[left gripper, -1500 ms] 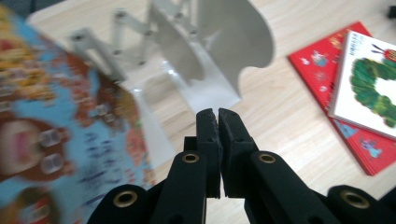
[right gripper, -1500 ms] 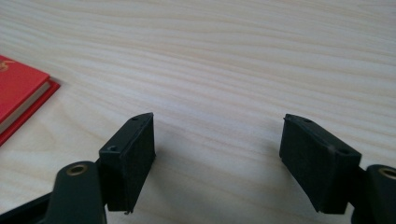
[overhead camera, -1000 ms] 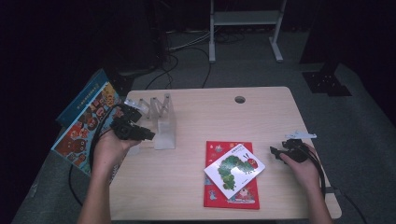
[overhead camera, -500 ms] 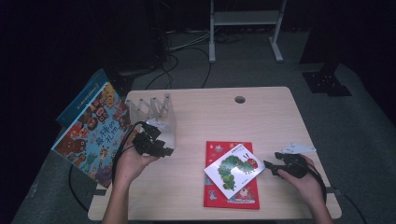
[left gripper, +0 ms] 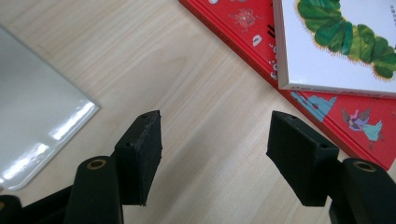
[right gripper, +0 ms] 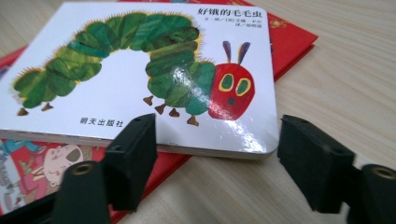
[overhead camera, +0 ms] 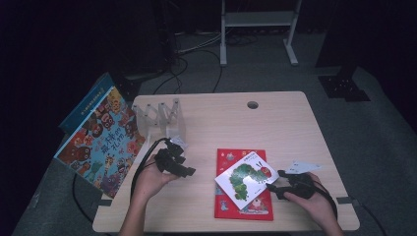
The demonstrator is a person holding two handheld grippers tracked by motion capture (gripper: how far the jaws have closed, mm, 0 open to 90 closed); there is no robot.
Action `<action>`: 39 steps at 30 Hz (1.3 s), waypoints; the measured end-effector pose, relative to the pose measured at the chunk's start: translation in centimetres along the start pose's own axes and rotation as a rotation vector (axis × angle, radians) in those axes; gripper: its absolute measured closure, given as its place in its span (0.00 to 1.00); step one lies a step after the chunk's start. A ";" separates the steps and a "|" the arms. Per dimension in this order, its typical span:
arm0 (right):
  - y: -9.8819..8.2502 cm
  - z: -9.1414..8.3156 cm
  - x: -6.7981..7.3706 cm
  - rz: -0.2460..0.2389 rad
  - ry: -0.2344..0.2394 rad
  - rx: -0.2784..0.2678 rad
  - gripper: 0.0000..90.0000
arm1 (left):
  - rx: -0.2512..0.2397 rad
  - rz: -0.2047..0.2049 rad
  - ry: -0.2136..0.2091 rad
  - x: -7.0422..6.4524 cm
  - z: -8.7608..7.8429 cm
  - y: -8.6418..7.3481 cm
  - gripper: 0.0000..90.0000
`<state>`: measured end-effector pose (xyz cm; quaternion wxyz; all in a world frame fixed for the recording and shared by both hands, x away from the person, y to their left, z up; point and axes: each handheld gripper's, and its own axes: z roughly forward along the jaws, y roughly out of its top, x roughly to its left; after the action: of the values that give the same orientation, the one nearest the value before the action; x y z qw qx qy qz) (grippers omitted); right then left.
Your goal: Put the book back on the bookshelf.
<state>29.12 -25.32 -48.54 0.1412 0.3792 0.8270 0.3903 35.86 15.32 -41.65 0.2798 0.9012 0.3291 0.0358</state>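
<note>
White caterpillar book (overhead camera: 247, 178) atop red book (overhead camera: 243, 209): we see left gripper (overhead camera: 183, 168) swung in beside it, right gripper (overhead camera: 276, 188) closed onto its corner. Both fingers spread, empty; pickup likely next.

The left gripper (left gripper: 215, 154) has its 2 black jaws spread wide over bare wooden table (left gripper: 196, 79). Beyond the right jaw lies a red book (left gripper: 327, 100), with a white caterpillar book (left gripper: 322, 51) stacked on it. A clear plastic sheet (left gripper: 37, 112) lies left of the red book.
</note>
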 end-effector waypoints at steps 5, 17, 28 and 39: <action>0.3 0.4 0.2 0.002 0.001 0.004 0.29 | -0.005 0.004 -0.024 -0.1 0.7 0.0 0.36; 2.9 3.1 1.8 -0.033 -0.051 0.011 0.31 | -0.002 0.012 -0.058 -0.3 1.8 0.2 0.32; 4.2 4.8 2.7 -0.055 -0.031 0.025 0.31 | -0.009 -0.004 -0.086 -0.5 2.8 0.1 0.29; 2.9 4.5 6.3 -0.118 0.050 0.036 0.30 | 0.005 -0.009 -0.120 -1.0 4.4 0.4 0.26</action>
<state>28.76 -17.09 -48.86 0.1364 0.3223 0.8581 0.3758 36.42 12.32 -45.02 0.2970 0.9010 0.3156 -0.0204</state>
